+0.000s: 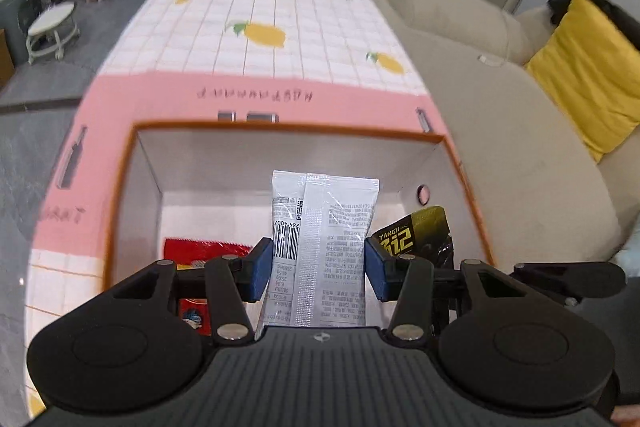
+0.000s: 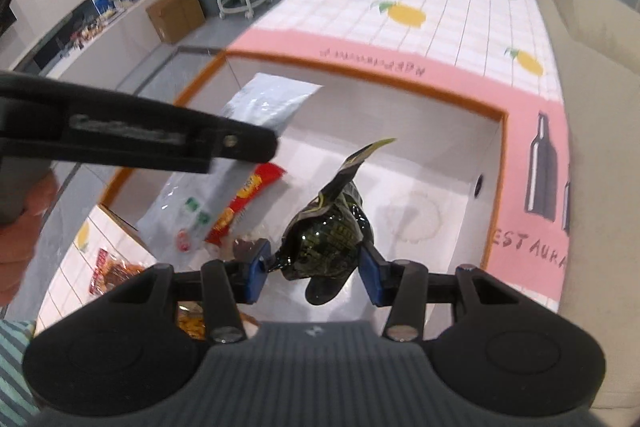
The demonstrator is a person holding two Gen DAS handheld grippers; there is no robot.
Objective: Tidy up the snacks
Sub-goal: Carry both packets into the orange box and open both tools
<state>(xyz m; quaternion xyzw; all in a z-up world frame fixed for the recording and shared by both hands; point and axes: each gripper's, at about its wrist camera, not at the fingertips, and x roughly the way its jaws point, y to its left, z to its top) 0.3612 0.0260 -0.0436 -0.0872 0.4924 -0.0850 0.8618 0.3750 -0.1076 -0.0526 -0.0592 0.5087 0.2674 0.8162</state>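
Closest to the lens in the left wrist view, the left gripper [image 1: 319, 263] is clamped on a white snack packet [image 1: 324, 247], blue pads pressing both long edges, packet standing up the middle of the frame over the open box [image 1: 288, 129]. In the right wrist view the right gripper [image 2: 314, 269] is squeezing a dark green crinkly packet [image 2: 328, 235] low center, its twisted tail poking up toward mid-frame. Both snacks hang above the box opening, so my guess is this is the drop-in step. To do it well I'd get each packet lower and well inside the orange rim before letting go, and put them down flat in the bare white patch on the right side of the box floor so they don't pile onto what's already there. Also the two grippers are crowded together: the left one cuts across the upper left of the right view, so releasing one at a time seems safer. Already in the box: a red packet [image 2: 248, 203] lying toward the left. Left of the box, lower left of the right view, an orange-red snack bag [image 2: 110, 273] sits on the lemon-print tablecloth [image 2: 460, 11], not yet sorted.
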